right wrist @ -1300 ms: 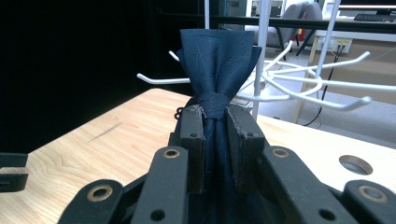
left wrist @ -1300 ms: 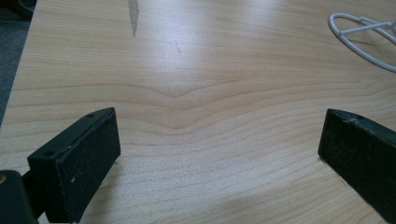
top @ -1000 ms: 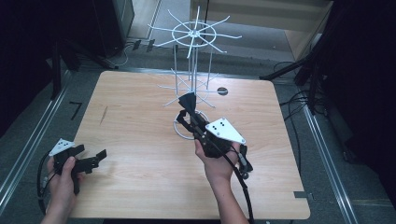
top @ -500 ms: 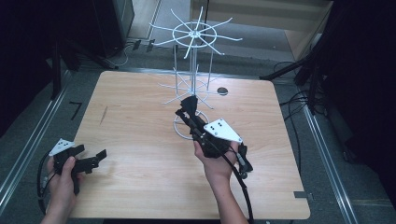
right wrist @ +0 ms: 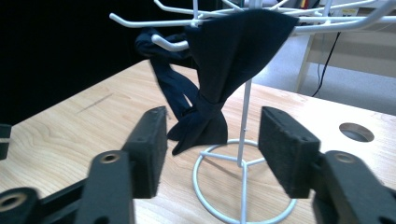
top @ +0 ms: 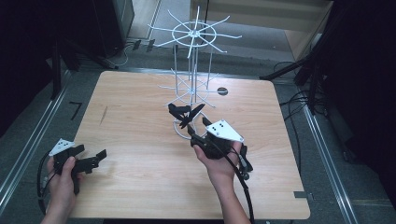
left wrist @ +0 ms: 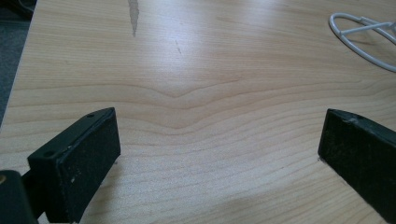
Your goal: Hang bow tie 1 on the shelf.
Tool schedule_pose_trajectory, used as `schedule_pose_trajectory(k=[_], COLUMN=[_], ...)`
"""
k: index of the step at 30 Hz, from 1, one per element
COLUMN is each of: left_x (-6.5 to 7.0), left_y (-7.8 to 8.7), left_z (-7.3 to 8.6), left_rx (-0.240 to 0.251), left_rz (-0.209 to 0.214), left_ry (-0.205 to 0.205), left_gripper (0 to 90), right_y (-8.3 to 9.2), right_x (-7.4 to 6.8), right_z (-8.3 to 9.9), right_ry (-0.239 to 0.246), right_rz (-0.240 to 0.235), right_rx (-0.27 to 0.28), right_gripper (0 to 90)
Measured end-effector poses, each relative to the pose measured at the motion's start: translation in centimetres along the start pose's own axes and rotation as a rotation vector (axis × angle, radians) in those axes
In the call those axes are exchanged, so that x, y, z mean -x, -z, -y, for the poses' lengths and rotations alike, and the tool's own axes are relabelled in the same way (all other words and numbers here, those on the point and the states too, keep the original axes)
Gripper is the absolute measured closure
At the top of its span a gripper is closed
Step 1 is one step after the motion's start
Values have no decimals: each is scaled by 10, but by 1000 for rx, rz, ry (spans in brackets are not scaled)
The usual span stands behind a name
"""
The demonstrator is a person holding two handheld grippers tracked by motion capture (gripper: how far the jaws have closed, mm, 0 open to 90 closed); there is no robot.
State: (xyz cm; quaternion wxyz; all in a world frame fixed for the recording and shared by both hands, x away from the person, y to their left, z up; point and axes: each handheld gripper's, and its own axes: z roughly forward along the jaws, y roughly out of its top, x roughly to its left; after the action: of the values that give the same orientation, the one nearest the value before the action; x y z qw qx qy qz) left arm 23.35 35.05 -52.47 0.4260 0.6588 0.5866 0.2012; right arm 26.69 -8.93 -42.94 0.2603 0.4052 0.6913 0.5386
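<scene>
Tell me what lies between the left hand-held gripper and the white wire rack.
Bare wooden tabletop separates the left hand-held gripper from the white wire rack; the high view shows it.

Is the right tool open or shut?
Open. In the right gripper view, the right tool's jaws stand apart, empty, with the bow tie hanging on the wire rack beyond them.

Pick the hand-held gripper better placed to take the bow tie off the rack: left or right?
Right, probably. The right hand-held gripper is open, jaws straddling the dark bow tie hanging from the white wire rack. The left hand-held gripper sits open near the table's left edge, far off.
</scene>
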Motion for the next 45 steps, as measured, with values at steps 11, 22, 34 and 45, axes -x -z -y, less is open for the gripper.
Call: schedule_pose_trajectory(k=[11, 22, 34, 45], left_x=[0, 0, 0, 0], left_y=[0, 0, 1, 1], left_z=[0, 0, 0, 0], left_rx=[1, 3, 2, 2], left_rz=[1, 2, -1, -1], left_ry=[2, 4, -5, -4], left_gripper=[0, 0, 0, 0], right_y=[7, 17, 34, 47], right_x=[7, 24, 50, 70], right_z=[11, 28, 45, 59], right_ry=[14, 15, -11, -46], right_rz=[-5, 21, 62, 95], right_rx=[-25, -54, -82, -98], right_gripper=[336, 333, 334, 337])
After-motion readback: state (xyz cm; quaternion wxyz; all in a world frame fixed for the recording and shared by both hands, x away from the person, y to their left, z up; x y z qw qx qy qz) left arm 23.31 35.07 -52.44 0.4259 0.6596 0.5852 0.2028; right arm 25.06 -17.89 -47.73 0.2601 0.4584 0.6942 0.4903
